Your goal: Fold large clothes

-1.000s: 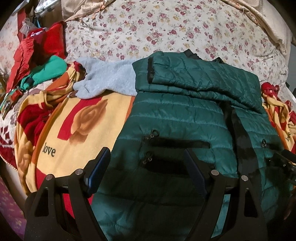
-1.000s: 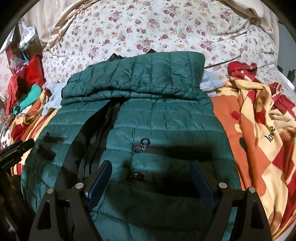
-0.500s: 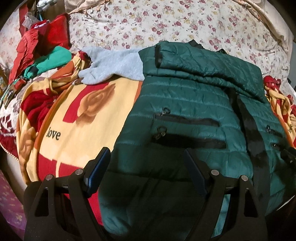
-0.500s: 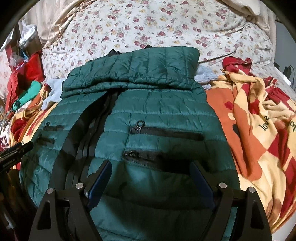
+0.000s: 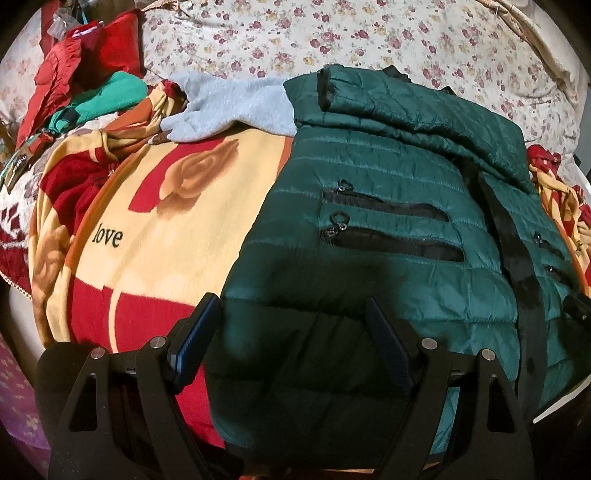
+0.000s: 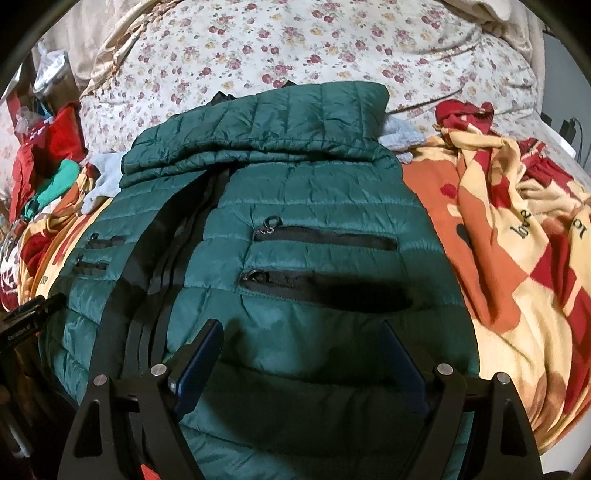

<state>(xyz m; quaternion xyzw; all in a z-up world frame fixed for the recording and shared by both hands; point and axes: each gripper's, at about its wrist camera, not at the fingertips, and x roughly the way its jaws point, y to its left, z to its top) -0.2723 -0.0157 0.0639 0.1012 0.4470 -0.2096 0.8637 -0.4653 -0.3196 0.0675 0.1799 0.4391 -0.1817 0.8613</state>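
A dark green quilted puffer jacket (image 5: 388,236) lies front-up on a red, cream and orange blanket (image 5: 177,206) printed with the word "love", spread over a bed with a floral sheet (image 5: 369,33). The jacket's far part is folded back toward the near side, so a doubled band of quilting lies across its far end; the black front zip runs from near to far down its middle, with two black zipped pockets on each side.

The left gripper (image 5: 291,325) hangs over the jacket's near left corner, its fingers spread wide and holding nothing — the left finger over the blanket just beside the jacket's edge, the right one over the green fabric. The right gripper (image 6: 301,339) hangs over the near right half of the jacket (image 6: 295,206), its fingers likewise wide apart and empty, both over the quilting below the lower pocket.

A grey garment (image 5: 229,107) pokes out from under the jacket's far left side — beyond it lie red and teal clothes (image 5: 96,85).
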